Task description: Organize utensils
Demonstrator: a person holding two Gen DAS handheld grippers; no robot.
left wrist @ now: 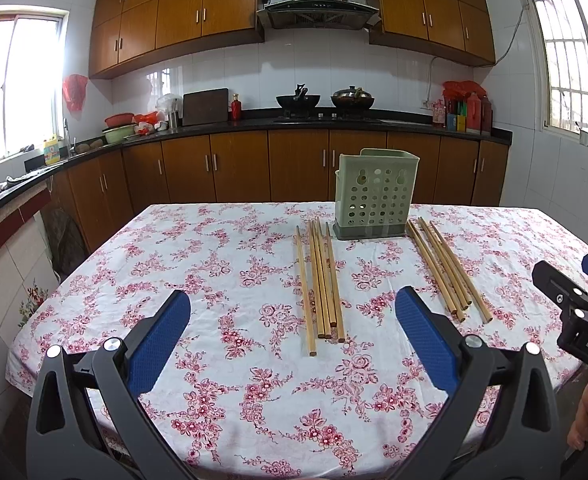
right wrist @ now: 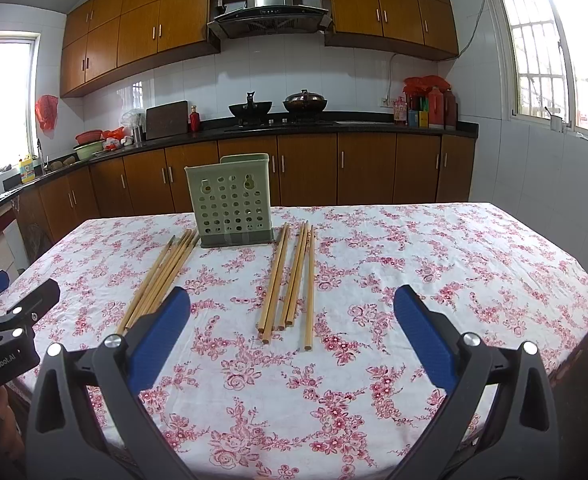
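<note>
A pale green perforated utensil holder [left wrist: 375, 196] stands upright on the floral tablecloth [left wrist: 221, 264]; it also shows in the right wrist view [right wrist: 231, 202]. Two bundles of wooden chopsticks lie flat in front of it: a left bundle [left wrist: 321, 280] [right wrist: 161, 276] and a right bundle [left wrist: 446, 268] [right wrist: 291, 280]. My left gripper [left wrist: 293, 312] is open and empty, above the table just short of the left bundle. My right gripper [right wrist: 291, 312] is open and empty, just short of the right bundle. Each gripper shows at the edge of the other's view [left wrist: 574, 304] [right wrist: 9, 320].
The table's edges run at left, right and far side. Behind it a dark kitchen counter [left wrist: 253, 122] with wooden cabinets carries pots, bottles, bowls and a cutting board. Windows stand on both side walls.
</note>
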